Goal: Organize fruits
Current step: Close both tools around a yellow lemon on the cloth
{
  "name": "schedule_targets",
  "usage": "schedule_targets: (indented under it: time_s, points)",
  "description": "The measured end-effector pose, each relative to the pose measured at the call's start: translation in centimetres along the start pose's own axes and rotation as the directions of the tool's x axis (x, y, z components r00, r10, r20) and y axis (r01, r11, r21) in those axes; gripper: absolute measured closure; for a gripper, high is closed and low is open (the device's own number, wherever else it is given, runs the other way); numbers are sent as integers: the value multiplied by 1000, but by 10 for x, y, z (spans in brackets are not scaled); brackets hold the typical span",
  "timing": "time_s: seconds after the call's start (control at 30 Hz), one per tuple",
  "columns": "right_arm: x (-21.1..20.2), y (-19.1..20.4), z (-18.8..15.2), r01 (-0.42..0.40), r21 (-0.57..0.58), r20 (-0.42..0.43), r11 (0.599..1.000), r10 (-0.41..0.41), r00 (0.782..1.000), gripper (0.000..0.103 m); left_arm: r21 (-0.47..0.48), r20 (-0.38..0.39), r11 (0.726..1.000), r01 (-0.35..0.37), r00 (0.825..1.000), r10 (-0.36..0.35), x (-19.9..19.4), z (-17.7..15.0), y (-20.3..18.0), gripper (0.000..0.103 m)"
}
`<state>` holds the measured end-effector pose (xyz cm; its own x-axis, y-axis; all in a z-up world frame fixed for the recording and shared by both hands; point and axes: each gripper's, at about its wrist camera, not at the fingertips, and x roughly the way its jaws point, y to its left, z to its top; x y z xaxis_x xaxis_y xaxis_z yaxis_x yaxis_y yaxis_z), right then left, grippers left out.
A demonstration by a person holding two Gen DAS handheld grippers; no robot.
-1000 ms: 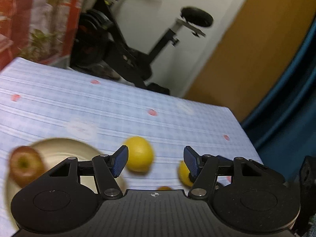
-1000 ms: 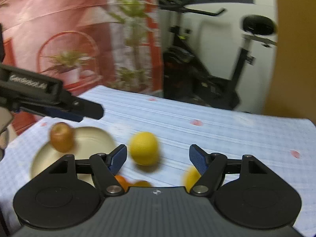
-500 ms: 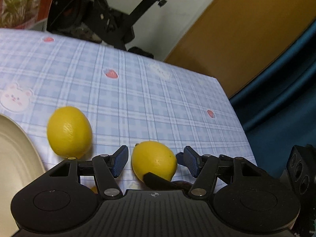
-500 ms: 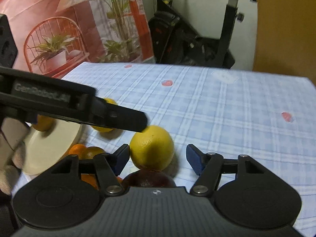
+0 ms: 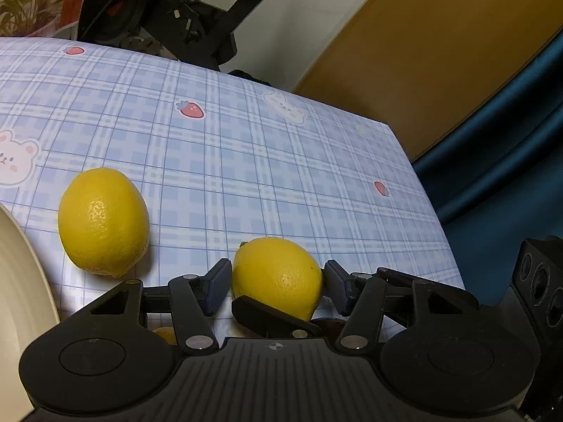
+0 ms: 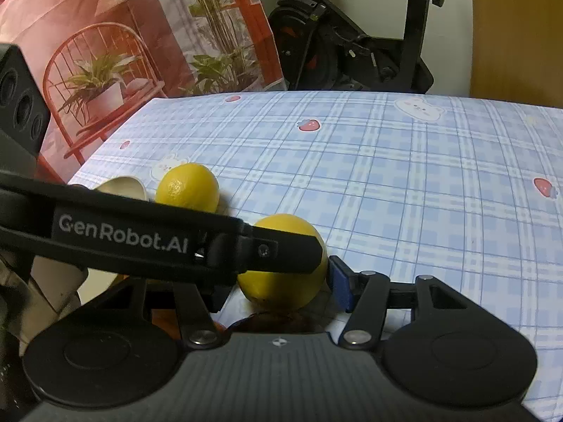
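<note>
Since the earlier frame both claws are being brought lower around the near lemon [image 5: 278,274] on the desk [image 5: 246,161]; the wide left claw [image 5: 274,283] and the wide right claw [image 6: 278,286] are being crowded together, so only one should be closed gently.

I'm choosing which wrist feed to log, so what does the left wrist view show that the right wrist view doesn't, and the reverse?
Only the left wrist view shows the blue curtain. Only the right wrist view shows the red plant poster and the "GenRobot.AI" lettering on the left gripper. Both show the near lemon between open fingers, the far lemon, the cream plate, the checked tablecloth and the exercise bike.
</note>
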<state>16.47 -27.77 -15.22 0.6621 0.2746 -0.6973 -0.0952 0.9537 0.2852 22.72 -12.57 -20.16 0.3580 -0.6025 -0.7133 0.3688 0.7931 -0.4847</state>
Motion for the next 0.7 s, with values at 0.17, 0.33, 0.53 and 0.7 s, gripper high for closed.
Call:
schedule_targets:
  time_s: [0.17,0.33,0.53,0.7]
  points:
    - [-2,7,0,7,-2,12,1000,-7,1000,44,16,13,1000,4,1000,-4,-12,-2,-1,43]
    - [-12,11,1,12,-14,42,1000,-12,999,44,38,43,999,10,999,-12,-28,0,-6,43]
    - [-26,25,8,18,-40,74,999,-15,997,44,63,85,998,10,996,-15,-52,2,-12,43]
    - [-35,41,14,18,-63,95,998,-12,995,44,67,117,998,16,993,-24,-77,1,-9,43]
